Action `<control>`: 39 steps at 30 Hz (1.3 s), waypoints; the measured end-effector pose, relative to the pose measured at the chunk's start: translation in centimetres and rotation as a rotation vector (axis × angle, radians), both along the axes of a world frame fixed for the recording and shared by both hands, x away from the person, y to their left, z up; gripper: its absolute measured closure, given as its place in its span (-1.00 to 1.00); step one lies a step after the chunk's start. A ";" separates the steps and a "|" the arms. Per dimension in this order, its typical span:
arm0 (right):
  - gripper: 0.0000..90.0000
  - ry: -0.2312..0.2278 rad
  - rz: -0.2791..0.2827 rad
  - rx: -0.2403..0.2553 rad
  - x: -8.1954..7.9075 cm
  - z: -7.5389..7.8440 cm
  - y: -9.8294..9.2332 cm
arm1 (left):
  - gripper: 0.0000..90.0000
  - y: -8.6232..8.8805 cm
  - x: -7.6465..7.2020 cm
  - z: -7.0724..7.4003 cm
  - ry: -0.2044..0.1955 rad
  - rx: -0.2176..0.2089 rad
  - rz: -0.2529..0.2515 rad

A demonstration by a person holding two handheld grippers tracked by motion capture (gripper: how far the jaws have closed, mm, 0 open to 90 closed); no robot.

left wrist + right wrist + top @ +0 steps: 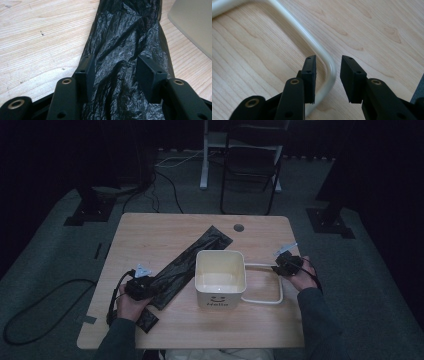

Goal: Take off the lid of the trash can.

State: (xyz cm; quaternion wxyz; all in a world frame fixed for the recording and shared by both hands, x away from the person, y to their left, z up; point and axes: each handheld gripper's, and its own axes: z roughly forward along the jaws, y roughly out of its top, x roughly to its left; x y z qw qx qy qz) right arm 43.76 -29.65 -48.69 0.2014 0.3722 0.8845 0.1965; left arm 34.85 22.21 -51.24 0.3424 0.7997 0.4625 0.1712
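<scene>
A long black plastic bag [200, 251] lies flat and slantwise across the wooden table [150, 227], left of a white square bin [220, 298] marked "Hello". The bin's white loop handle [280, 290] rests flat on the table to its right. My left gripper [152, 287] sits low over the bag's near end. In the left gripper view its jaws [116, 62] stand open with the crinkled bag [125, 32] between and under them. My right gripper [276, 268] is at the handle's far corner, and in the right gripper view its jaws [328, 60] are open astride the bent tube [312, 42], not pressing it.
A corner of the bin [195, 22] shows at the upper right of the left gripper view. A small black piece [146, 320] lies near the table's front left edge. A round cable hole [238, 227] sits at the back. A dark chair [250, 165] and floor cables stand beyond the table.
</scene>
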 end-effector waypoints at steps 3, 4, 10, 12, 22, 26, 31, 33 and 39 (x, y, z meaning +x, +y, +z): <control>0.39 -0.009 0.005 0.027 -0.2 0.3 0.0 | 0.12 0.0 0.0 0.0 -0.005 -0.008 -0.004; 0.37 -0.012 0.008 0.028 -0.3 0.4 0.1 | 0.12 0.0 0.0 0.0 -0.005 -0.009 -0.005; 0.22 0.009 0.033 0.075 -0.9 0.6 0.7 | 0.15 0.0 0.0 0.0 0.003 -0.022 -0.016; 0.17 0.014 0.047 0.083 -1.2 0.6 1.1 | 0.15 0.1 0.1 0.0 0.009 -0.033 -0.014; -0.01 0.005 0.085 0.096 -3.1 0.2 2.8 | 0.17 0.3 0.1 0.0 0.021 -0.060 -0.010; -0.04 -0.001 0.077 0.108 -3.8 0.1 3.1 | 0.18 0.2 0.1 0.0 0.022 -0.057 -0.008; -0.05 -0.005 0.079 0.118 -4.5 0.0 3.7 | 0.20 0.3 0.2 -0.1 0.023 -0.062 -0.007; -0.04 -0.006 0.089 0.115 -4.7 -0.1 4.0 | 0.21 0.3 0.2 -0.1 0.029 -0.068 -0.006; 0.06 -0.005 0.105 0.120 -5.5 -0.4 4.7 | 0.21 0.5 0.3 -0.2 0.031 -0.070 -0.003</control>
